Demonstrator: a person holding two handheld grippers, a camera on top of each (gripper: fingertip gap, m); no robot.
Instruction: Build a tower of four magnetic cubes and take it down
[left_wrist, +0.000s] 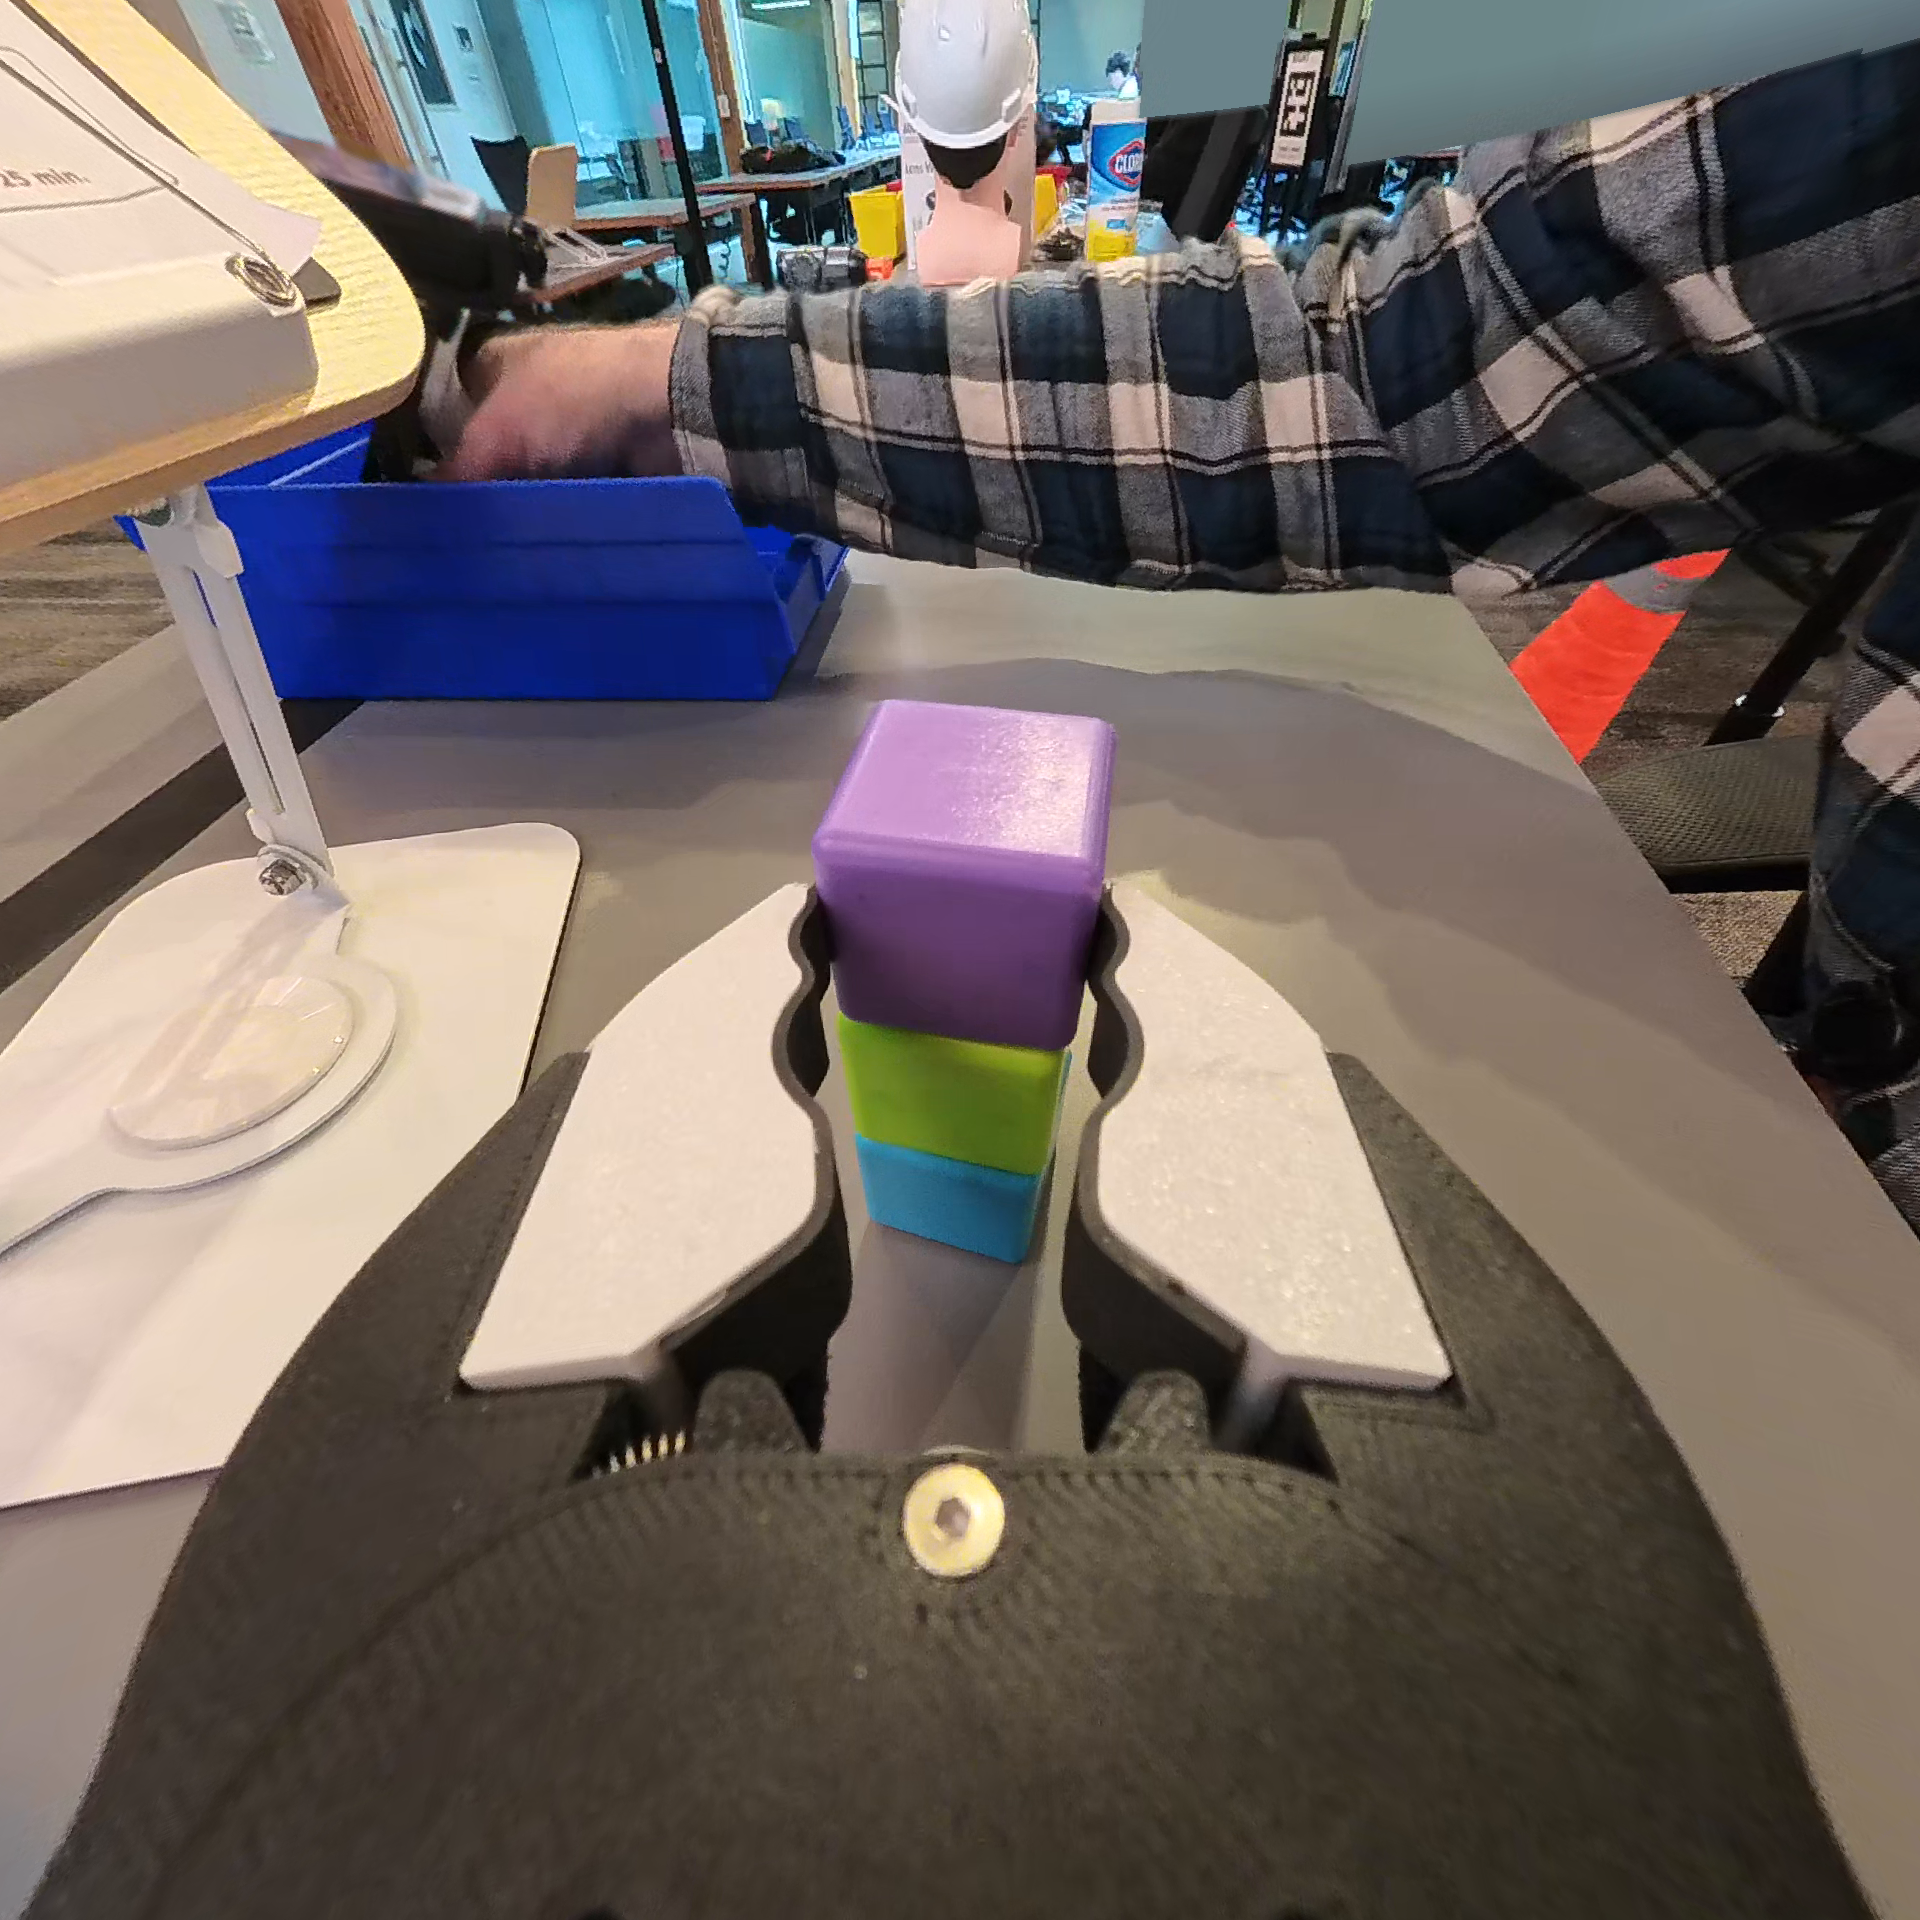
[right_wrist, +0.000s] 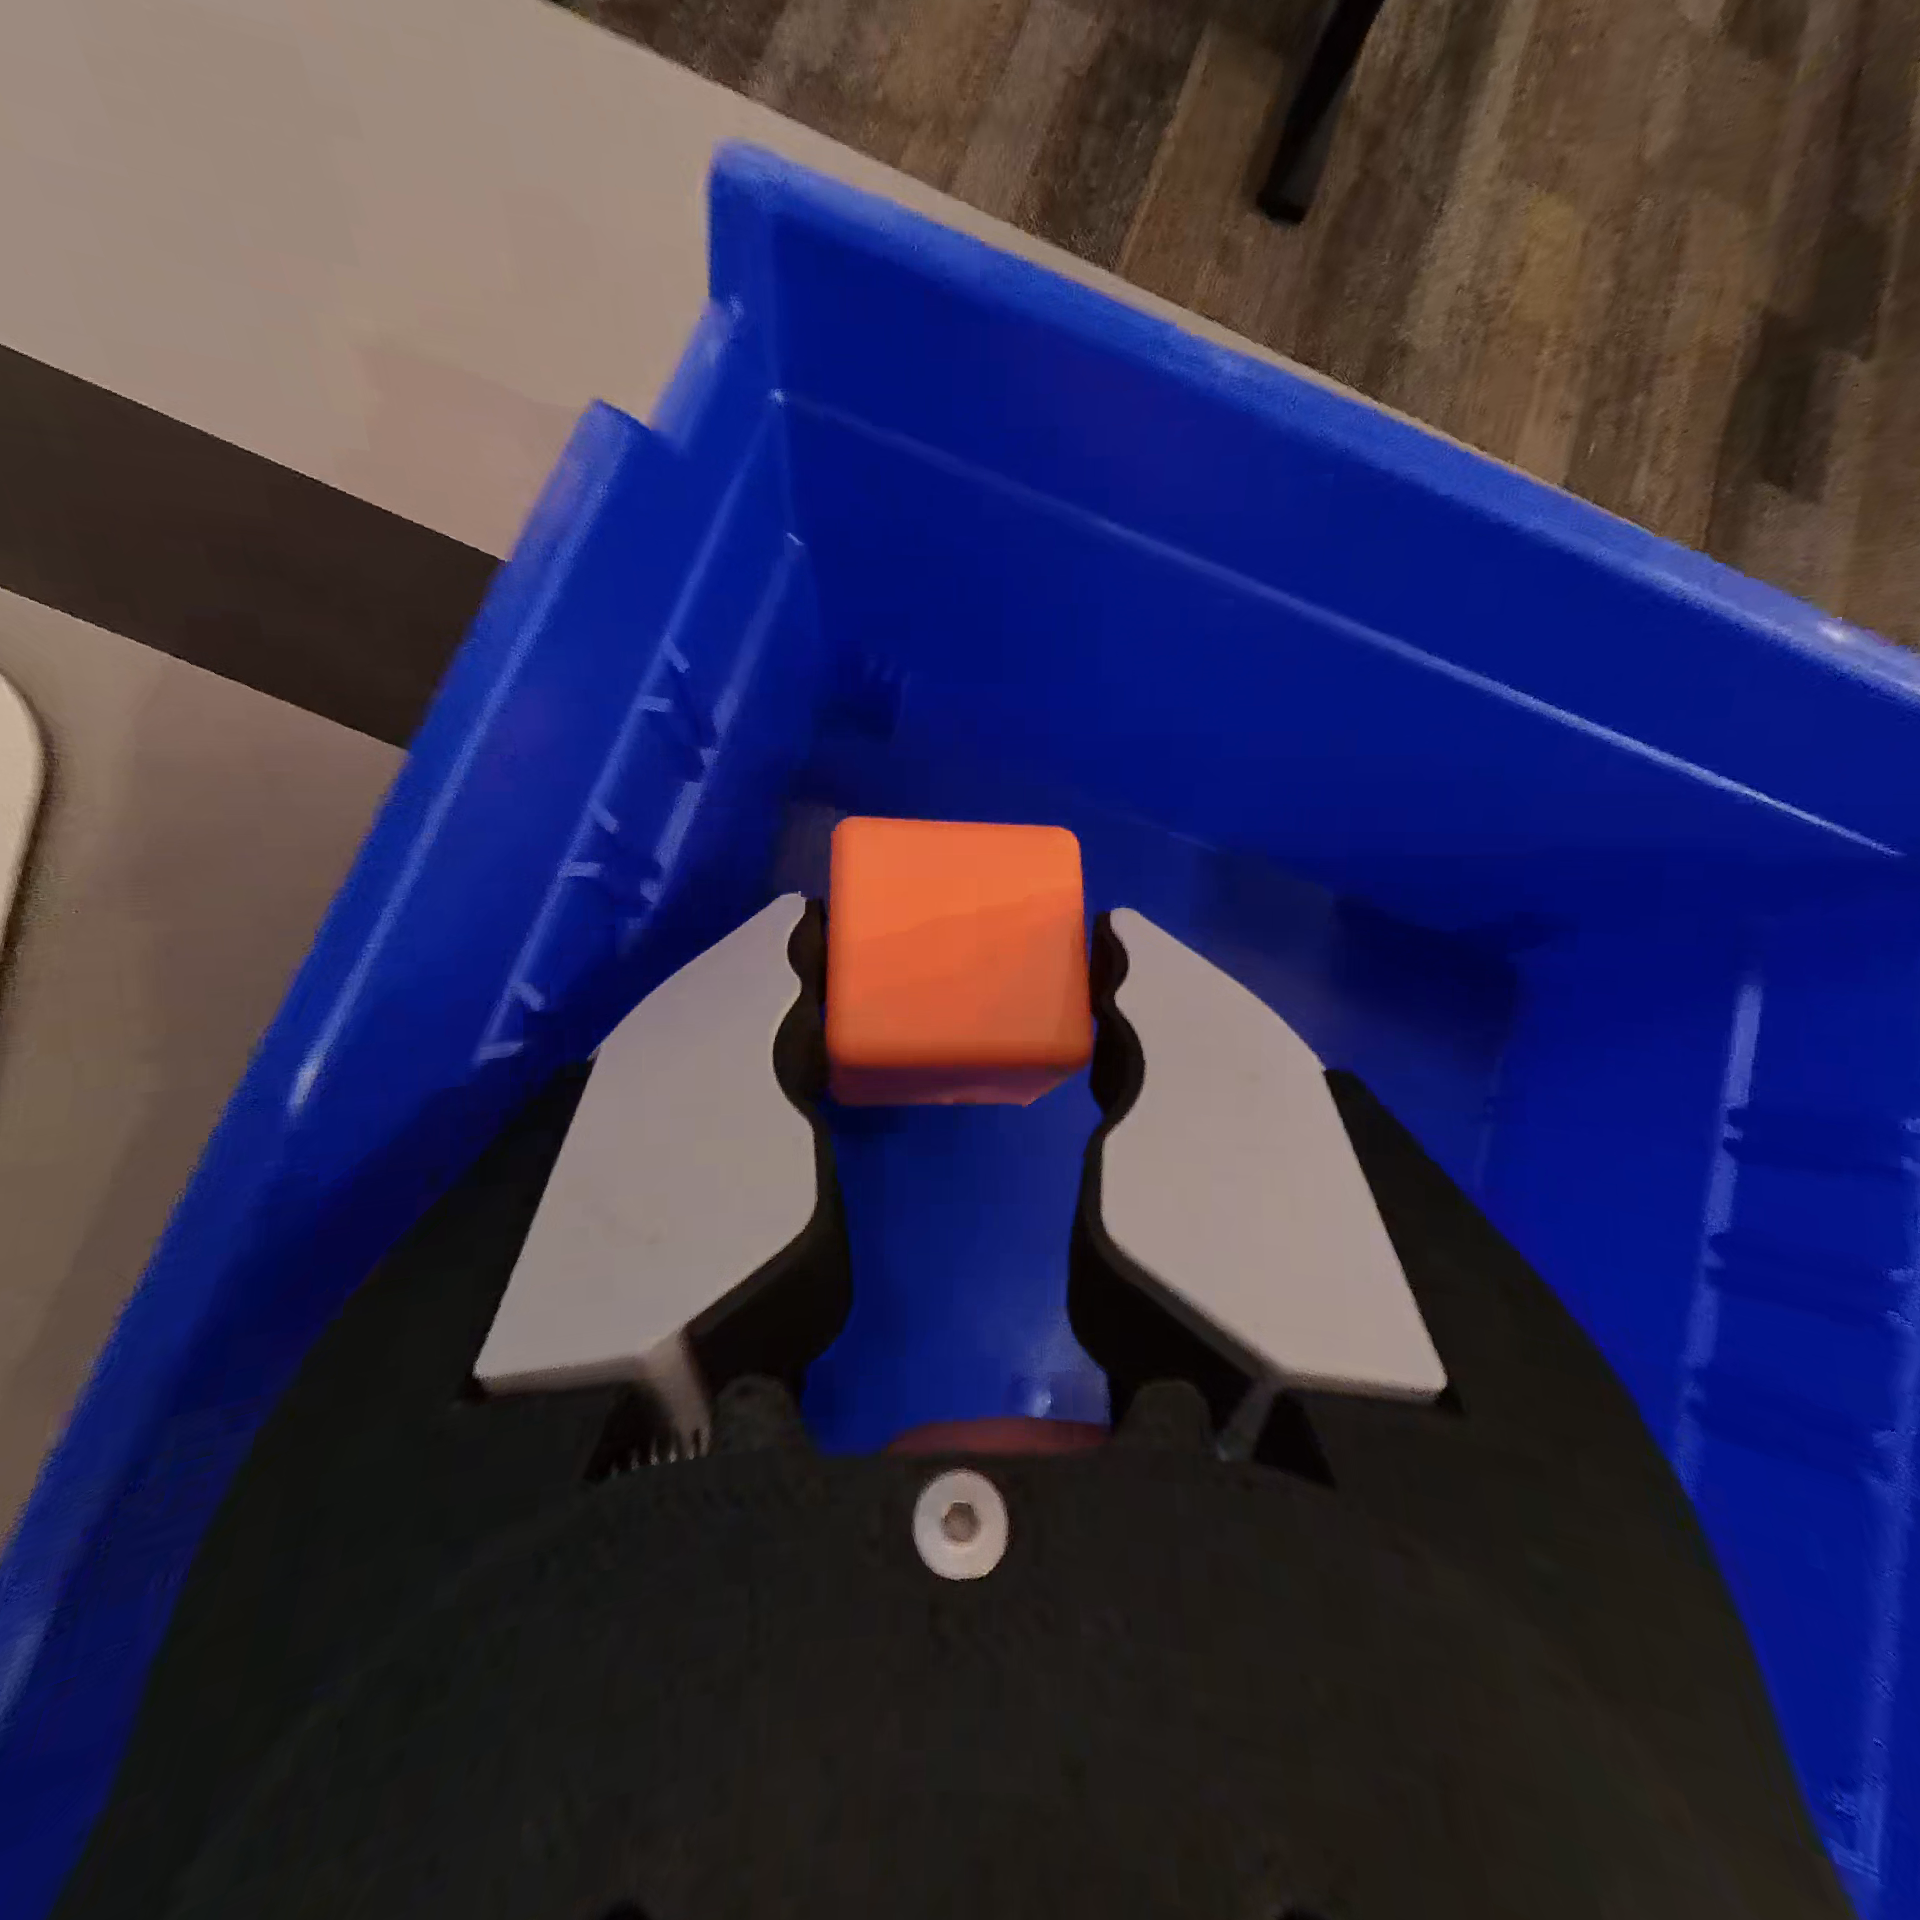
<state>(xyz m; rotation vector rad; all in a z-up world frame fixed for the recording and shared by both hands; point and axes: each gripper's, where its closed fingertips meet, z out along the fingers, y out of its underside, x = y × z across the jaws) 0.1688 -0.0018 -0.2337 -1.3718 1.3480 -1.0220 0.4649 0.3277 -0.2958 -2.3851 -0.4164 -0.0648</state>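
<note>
In the left wrist view a stack of three cubes stands on the grey table: a blue cube at the bottom, a green cube in the middle, a purple cube on top. My left gripper is shut on the purple cube, its fingers pressing both sides. In the right wrist view my right gripper is shut on an orange cube inside the blue bin, near a corner of it. A sliver of something red-orange shows below, by the gripper's base.
The blue bin sits at the table's far left. A person's plaid sleeve reaches across to it. A white stand with a wooden board stands on the left. The table's right edge drops to the floor with an orange cone. The tips of one gripper are about 45 centimetres away from the tips of the other.
</note>
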